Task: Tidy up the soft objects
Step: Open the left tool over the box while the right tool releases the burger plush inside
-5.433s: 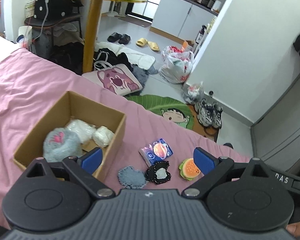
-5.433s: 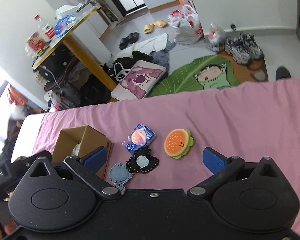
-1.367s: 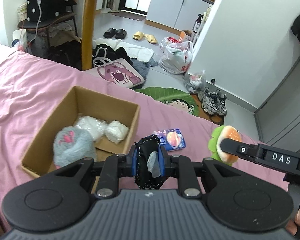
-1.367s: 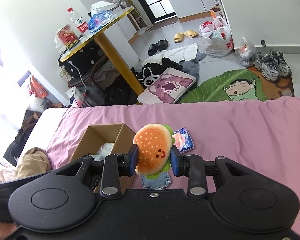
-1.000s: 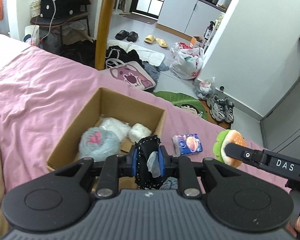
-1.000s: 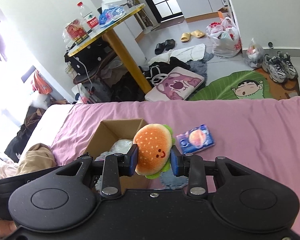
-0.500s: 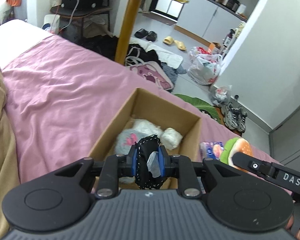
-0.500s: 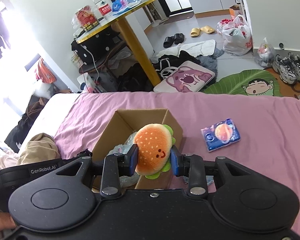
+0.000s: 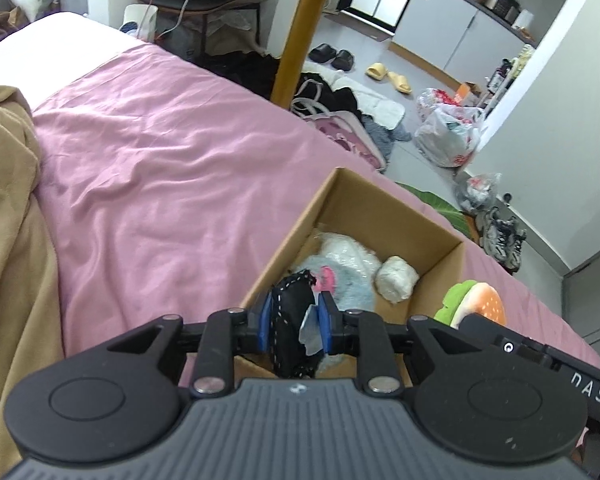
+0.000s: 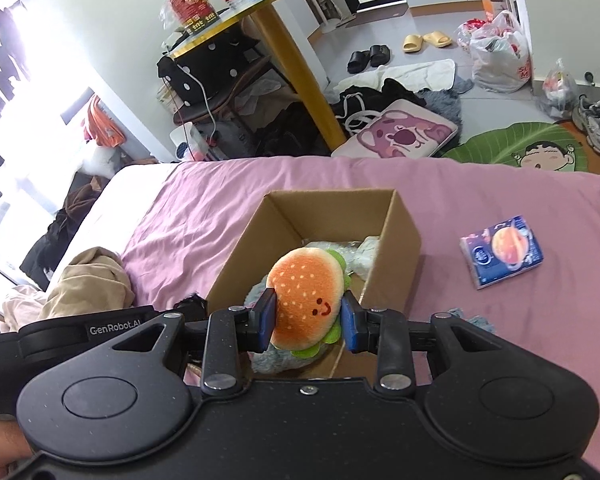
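My left gripper (image 9: pixel 294 322) is shut on a black stitched fabric patch (image 9: pixel 288 320) and hangs over the near edge of an open cardboard box (image 9: pixel 356 196) on the pink bed sheet. Inside the box lie a pale blue fluffy toy (image 9: pixel 348 284) and a white ball (image 9: pixel 396 278). My right gripper (image 10: pixel 308 318) is shut on an orange burger plush (image 10: pixel 306 300), held above the same box (image 10: pixel 404 232); the burger plush (image 9: pixel 478 308) also shows at the right of the left wrist view. A blue tissue pack (image 10: pixel 502 252) lies on the sheet right of the box.
A tan blanket (image 9: pixel 8 216) is bunched at the left of the bed. A denim patch (image 10: pixel 470 320) peeks out beside the box. Beyond the bed edge the floor holds a pink cushion (image 10: pixel 404 132), a green mat (image 10: pixel 512 148), shoes, bags and a yellow table leg (image 10: pixel 296 76).
Both grippers closed on their items, lifted them off the sheet and carried them left; now they sit over the box, which has come nearer and more central in both views.
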Demonstrator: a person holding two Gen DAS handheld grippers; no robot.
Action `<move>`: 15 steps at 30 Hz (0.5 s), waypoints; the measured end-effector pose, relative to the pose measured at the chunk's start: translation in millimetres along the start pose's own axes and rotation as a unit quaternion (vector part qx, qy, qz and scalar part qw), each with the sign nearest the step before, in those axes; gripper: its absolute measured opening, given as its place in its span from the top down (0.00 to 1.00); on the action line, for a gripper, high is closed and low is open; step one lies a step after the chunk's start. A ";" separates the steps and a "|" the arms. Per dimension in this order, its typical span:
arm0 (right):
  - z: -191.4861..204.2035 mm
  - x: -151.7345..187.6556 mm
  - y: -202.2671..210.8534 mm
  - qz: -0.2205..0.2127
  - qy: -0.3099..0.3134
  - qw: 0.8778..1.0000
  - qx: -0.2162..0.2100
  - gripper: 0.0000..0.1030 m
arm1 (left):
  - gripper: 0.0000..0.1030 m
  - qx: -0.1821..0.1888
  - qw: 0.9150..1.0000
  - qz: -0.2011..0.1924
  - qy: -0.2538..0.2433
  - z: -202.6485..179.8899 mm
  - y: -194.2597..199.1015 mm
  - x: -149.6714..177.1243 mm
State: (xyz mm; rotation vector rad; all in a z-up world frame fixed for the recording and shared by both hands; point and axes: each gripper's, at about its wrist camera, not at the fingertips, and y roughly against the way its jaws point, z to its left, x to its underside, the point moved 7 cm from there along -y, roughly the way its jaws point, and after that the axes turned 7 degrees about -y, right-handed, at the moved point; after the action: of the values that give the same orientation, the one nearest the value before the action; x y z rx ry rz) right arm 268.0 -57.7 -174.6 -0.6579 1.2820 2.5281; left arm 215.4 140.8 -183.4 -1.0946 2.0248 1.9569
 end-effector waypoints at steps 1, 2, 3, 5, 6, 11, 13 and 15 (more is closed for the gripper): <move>1.0 0.5 -0.9 0.001 0.000 1.000 -0.001 0.68 | 0.77 -0.005 1.000 0.001 0.002 1.8 -0.5 -0.3; 1.9 1.2 -1.6 0.002 0.001 1.000 -0.002 0.68 | 0.77 -0.008 1.000 0.002 0.004 3.4 -1.2 -0.7; 2.3 2.1 -1.9 0.004 0.003 1.000 -0.002 0.68 | 0.76 -0.010 1.000 0.004 0.005 4.3 -1.7 -0.7; 2.9 3.2 -3.8 0.007 0.003 1.000 -0.002 0.68 | 0.75 -0.012 1.000 0.010 0.010 6.1 -3.6 0.0; 2.7 3.8 -4.5 0.010 0.001 1.000 -0.003 0.68 | 0.74 -0.011 1.000 0.012 0.011 6.1 -4.1 0.5; 7.2 11.4 -8.5 0.027 0.007 1.000 -0.006 0.64 | 0.66 -0.015 1.000 0.012 0.005 3.0 -2.0 -0.6; 9.5 15.6 -11.3 0.042 0.012 0.999 -0.007 0.61 | 0.56 -0.021 1.000 0.013 0.002 1.8 -0.5 -1.6; 10.5 18.3 -10.9 0.047 0.011 0.999 -0.002 0.54 | 0.51 -0.029 1.000 0.012 -0.001 0.6 1.8 -2.5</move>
State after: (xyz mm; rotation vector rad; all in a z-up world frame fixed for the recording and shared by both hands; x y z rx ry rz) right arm 253.4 -42.8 -185.8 -0.6440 1.3449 2.6055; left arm 216.0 142.2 -180.6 -1.0845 2.0007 2.0388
